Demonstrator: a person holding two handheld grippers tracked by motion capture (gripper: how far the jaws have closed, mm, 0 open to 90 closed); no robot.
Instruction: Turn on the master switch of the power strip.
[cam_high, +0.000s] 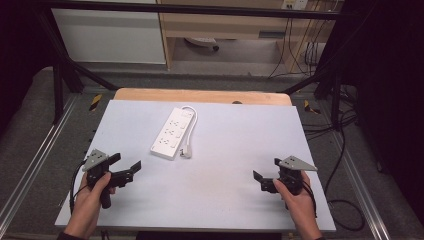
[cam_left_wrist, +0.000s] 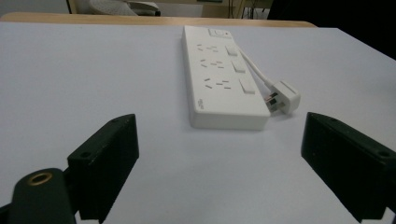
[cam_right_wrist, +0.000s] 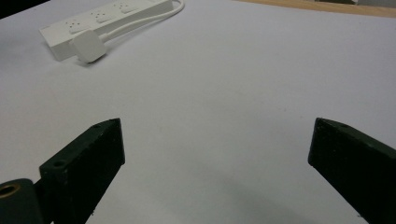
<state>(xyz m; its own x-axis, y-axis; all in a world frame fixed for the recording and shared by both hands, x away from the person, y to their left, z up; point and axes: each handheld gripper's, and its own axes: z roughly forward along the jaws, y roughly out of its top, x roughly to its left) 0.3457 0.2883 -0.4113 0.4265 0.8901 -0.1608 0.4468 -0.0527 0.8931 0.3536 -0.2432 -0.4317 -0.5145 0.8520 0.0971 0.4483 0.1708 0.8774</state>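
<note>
A white power strip (cam_high: 172, 133) with three sockets lies on the white table top (cam_high: 235, 145), left of centre. Its short white cable loops back along its right side and ends in a white plug (cam_high: 186, 151) lying beside the strip's near end. In the left gripper view the power strip (cam_left_wrist: 222, 79) and plug (cam_left_wrist: 285, 97) lie just ahead of the jaws. My left gripper (cam_high: 125, 167) is open near the table's front left, holding nothing. My right gripper (cam_high: 265, 175) is open at the front right, with the power strip (cam_right_wrist: 100, 21) far off to its left.
A wooden edge (cam_high: 200, 95) borders the far side of the table. Black frame bars (cam_high: 65, 65) and metal rails flank the table. Cables (cam_high: 345, 165) trail on the floor to the right.
</note>
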